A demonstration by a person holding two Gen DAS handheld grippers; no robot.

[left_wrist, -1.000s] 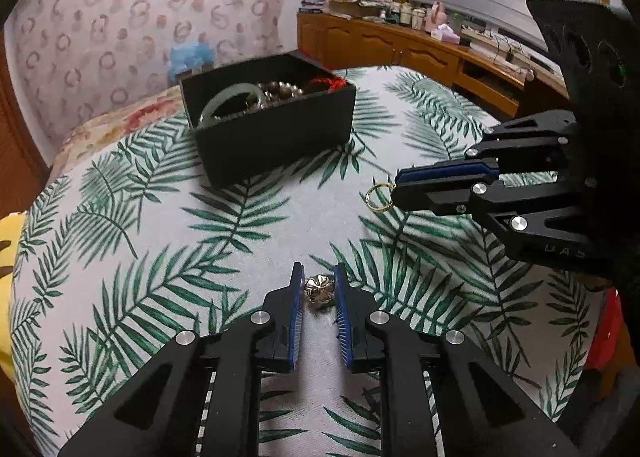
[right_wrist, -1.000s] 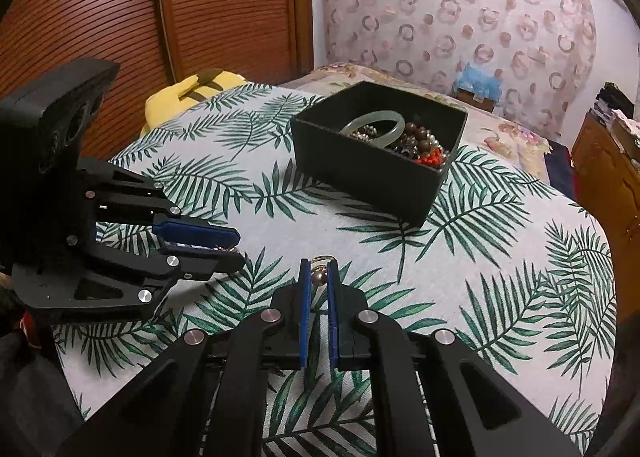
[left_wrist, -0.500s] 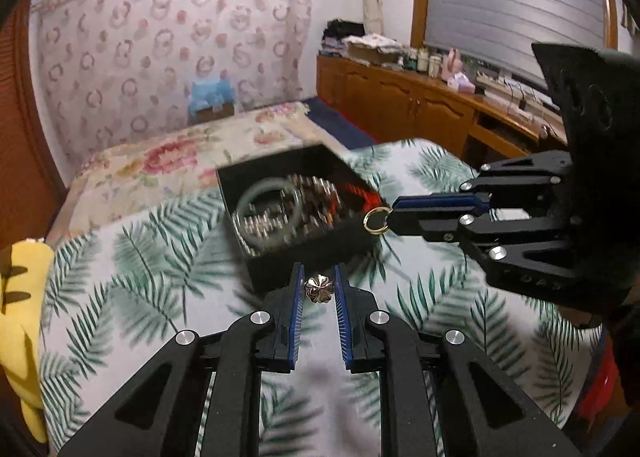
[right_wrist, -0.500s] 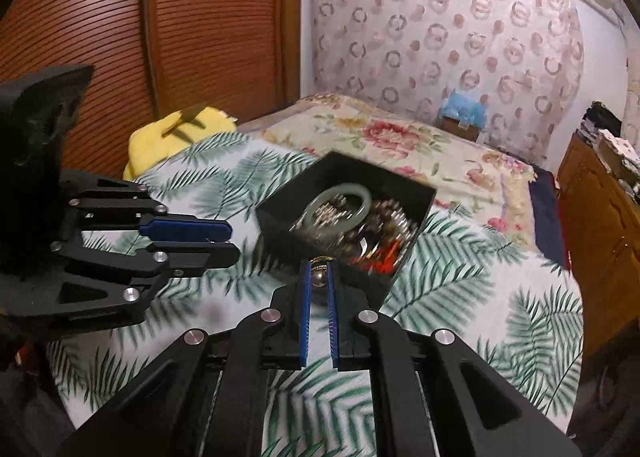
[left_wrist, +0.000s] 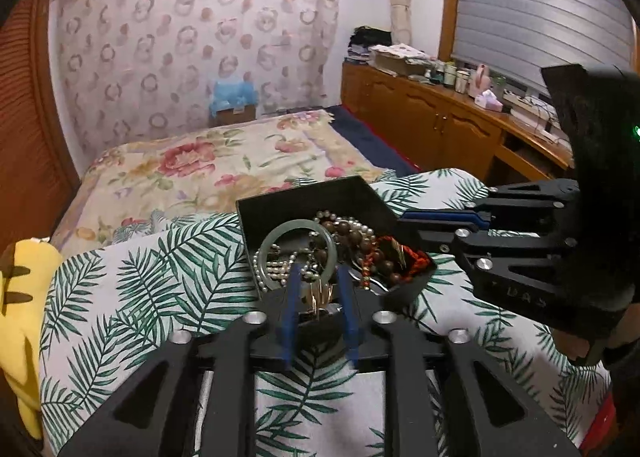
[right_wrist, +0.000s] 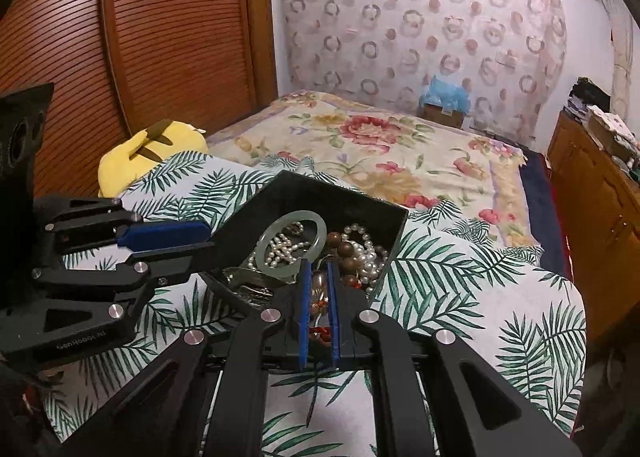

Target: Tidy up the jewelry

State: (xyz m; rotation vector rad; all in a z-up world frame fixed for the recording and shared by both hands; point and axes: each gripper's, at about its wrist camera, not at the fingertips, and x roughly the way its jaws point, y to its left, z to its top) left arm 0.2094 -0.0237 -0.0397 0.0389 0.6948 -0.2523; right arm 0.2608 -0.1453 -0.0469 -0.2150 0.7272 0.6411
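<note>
Your left claw [left_wrist: 318, 289] has just been opening over the black box [left_wrist: 304, 201] with nothing gripped, while your right claw [right_wrist: 319, 289] stays clenched on a small ring [right_wrist: 319, 282].

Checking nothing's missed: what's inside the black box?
Inside the black box: a pale green bangle, white pearl strands, brown wooden beads, red beads. Whatever lies under the pile is hidden.

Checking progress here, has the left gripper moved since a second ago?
Yes. The left gripper has gone from over bare leaf-print cloth to the near edge of the black box; its jaws have just been opening, above the jewelry.
</note>
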